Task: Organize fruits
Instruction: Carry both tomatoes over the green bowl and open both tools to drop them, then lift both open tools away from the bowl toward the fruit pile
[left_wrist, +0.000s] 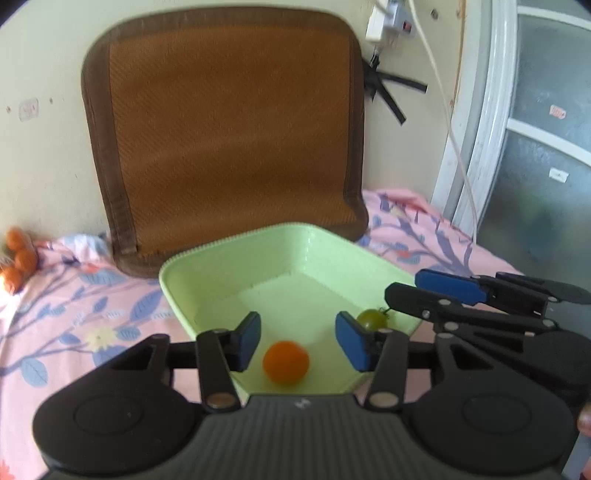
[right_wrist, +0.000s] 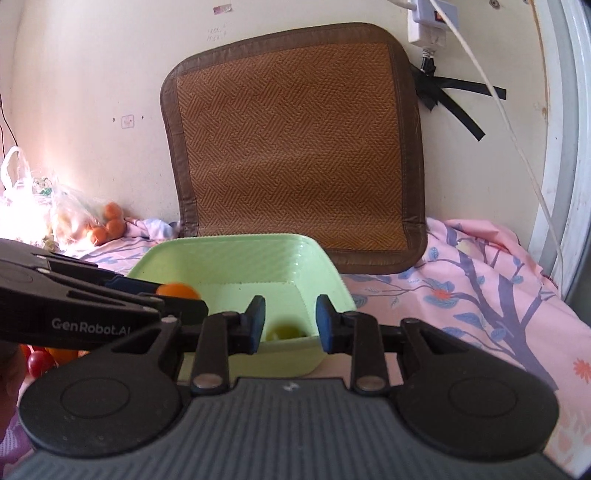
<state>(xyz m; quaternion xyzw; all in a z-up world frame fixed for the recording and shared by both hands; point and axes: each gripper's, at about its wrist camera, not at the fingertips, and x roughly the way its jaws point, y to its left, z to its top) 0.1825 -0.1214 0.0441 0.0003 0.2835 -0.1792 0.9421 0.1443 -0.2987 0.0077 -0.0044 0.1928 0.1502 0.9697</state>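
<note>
Step in hand: both fruits look just set down in the green tray (left_wrist: 207, 254); my judgement is that this is the release, with a clean pull-back to follow.
Left tongs (left_wrist: 297, 341): spread apart, gripping nothing; the orange tomato (left_wrist: 286, 363) lies on the tray floor between the blue pads (left_wrist: 351, 341) without touching either.
Right tongs (right_wrist: 290, 325): parted by a modest gap, empty; the green tomato (right_wrist: 282, 331) sits in the tray beyond that gap, near the front wall.
Fruit places: in the left wrist view the orange tomato is at 6 o'clock in the tray and the green tomato (left_wrist: 372, 318) at about 4 o'clock, against the rim.
Doing it well: lift each pair straight back and up so no pad nudges a round fruit into rolling; keep the two tools from crossing.
Still waiting: more orange fruit (right_wrist: 110, 221) by the plastic bag (right_wrist: 26, 199) at 9 o'clock on the bed (right_wrist: 480, 266).
</note>
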